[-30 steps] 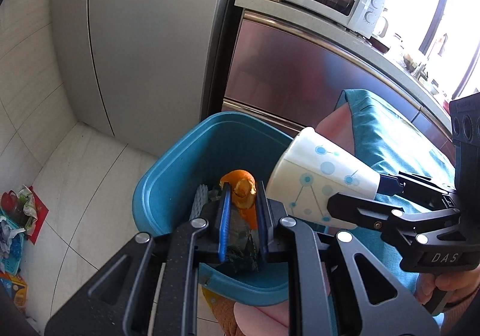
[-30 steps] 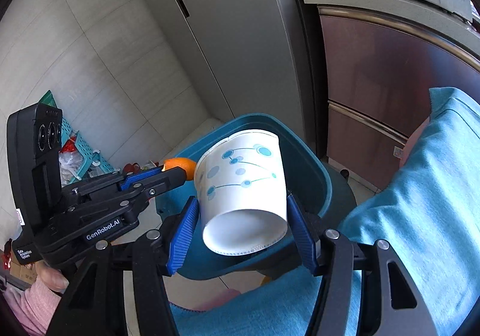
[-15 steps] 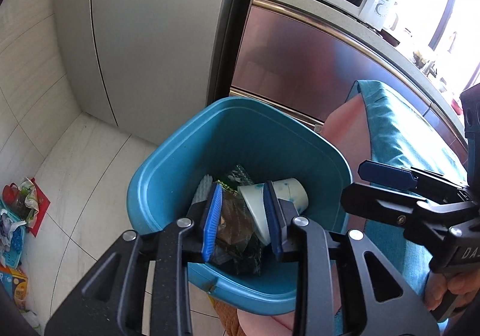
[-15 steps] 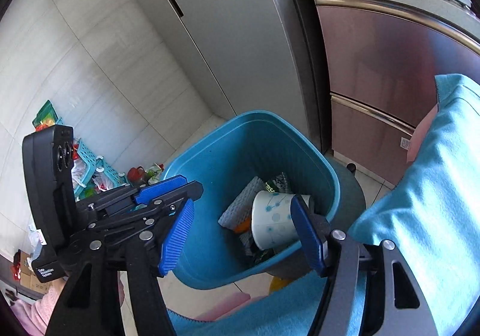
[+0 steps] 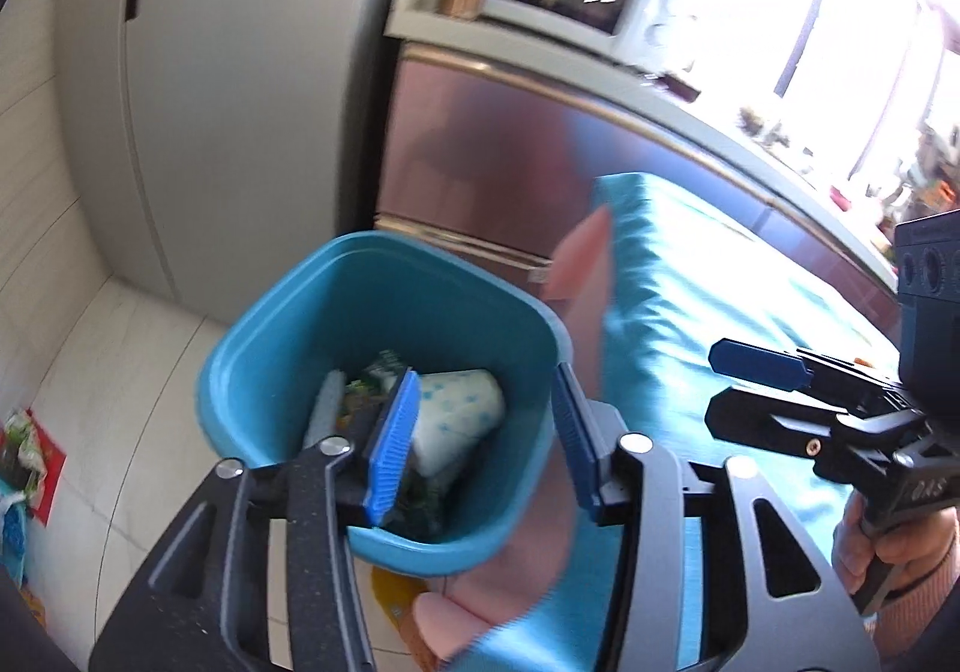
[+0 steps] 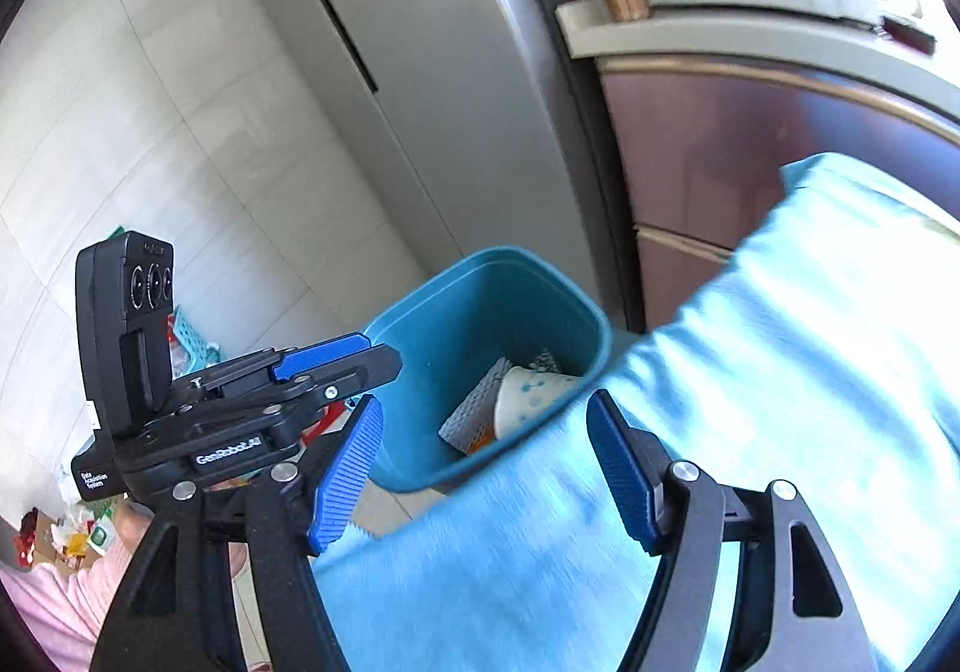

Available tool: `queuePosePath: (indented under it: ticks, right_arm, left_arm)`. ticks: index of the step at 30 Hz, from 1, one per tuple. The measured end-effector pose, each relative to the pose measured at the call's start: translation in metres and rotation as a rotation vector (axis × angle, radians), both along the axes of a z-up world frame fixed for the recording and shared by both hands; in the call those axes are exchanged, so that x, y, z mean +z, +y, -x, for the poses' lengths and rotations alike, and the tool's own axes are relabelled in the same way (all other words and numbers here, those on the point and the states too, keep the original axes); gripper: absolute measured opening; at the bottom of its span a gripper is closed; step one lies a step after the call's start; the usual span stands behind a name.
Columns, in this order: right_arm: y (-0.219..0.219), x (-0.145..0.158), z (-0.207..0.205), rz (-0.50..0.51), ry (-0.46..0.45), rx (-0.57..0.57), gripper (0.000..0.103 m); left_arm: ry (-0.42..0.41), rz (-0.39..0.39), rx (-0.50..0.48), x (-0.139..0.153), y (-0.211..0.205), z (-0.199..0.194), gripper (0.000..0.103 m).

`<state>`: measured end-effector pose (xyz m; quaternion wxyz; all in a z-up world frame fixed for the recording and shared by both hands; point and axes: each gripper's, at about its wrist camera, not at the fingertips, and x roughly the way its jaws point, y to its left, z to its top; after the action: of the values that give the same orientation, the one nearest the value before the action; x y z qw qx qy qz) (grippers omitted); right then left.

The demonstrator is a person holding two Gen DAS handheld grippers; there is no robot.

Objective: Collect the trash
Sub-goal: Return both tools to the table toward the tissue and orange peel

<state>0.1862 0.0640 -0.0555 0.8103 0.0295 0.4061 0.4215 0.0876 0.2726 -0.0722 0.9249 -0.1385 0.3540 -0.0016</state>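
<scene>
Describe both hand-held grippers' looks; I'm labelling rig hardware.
Both match: black angular frames, silver screws, ribbed blue finger pads. The left hand-held gripper reads "GenRobot.AI"; the right hand-held gripper reads "DAS". Each carries a black lens box. Pink sleeves behind.

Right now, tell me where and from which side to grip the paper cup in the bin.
Grip the paper cup across its open rim, coming straight down through the top of the blue bin. It lies tipped on its side on the other trash, mouth toward the left gripper, and the bin walls likely block any sideways approach.
</scene>
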Motion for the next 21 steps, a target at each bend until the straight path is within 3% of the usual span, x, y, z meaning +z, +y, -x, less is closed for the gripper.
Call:
queuePosePath:
  ticks: [9,21]
  right_arm:
    - [-0.101,0.015,0.032,-0.001,-0.051,-0.169,0.068]
    - [-0.235,0.009,0.046,0.015,-0.057,-0.472,0.069]
  left_arm:
    - [-0.060,0.018,-0.214,0.021,-0.078,-0.003,0.051]
    - [-0.034,0.029,-0.463,0.019,-0.208,-0.025,0.052]
